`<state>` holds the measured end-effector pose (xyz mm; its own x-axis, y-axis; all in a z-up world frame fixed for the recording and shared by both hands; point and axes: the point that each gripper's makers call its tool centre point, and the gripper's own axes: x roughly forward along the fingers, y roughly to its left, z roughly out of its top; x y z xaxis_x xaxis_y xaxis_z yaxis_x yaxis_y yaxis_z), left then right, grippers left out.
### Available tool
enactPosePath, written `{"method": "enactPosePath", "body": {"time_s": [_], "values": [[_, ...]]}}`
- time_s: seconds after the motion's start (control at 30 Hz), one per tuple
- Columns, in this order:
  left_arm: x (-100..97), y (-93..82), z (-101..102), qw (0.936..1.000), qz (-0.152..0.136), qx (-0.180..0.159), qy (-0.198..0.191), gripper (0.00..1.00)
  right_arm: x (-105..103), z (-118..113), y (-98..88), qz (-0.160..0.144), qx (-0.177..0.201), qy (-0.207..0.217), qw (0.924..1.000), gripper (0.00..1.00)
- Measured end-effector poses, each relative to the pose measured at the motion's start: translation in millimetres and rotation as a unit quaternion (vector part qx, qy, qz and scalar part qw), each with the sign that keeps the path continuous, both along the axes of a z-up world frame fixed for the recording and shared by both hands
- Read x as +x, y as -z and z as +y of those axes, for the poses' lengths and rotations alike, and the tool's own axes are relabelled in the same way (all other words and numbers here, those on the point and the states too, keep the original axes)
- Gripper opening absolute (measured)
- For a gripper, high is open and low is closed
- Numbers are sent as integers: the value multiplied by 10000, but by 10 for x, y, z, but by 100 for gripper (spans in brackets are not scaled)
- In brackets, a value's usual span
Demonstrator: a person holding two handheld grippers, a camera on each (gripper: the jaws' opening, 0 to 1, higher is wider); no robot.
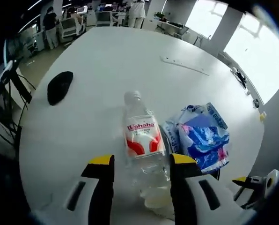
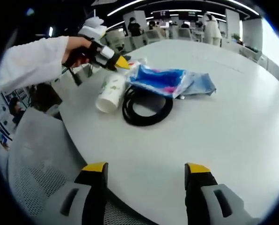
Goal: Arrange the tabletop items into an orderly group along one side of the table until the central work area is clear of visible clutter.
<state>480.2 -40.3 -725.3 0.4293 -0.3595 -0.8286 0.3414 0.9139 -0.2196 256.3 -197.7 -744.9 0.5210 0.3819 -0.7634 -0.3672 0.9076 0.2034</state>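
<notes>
While your left gripper sits spread around the lying water bottle, long axis running straight out between its jaws, blue packet just right, close there; right gripper is spread, empty, well apart over bare surface.

People stand among desks beyond the white table; a mesh chair sits beside it.

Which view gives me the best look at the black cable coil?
The right gripper view: the black cable coil lies fully visible beside the bottle. In the left gripper view only a dark sliver peeks out beneath the blue packet.
</notes>
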Motion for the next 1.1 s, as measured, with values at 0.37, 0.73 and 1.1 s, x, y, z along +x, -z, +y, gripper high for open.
{"method": "enactPosePath", "body": {"time_s": [0.37,0.73,1.1], "values": [[127,132,-132,9996,181,208,-2,44,4,-20,2,17,67,93,9999,66],[84,285,-91,9987,419,140,-243,43,-35,15,7,38,123,80,9999,65],[170,346,-76,9971,47,758,101,44,-32,31,-14,-2,229,119,9997,64]]}}
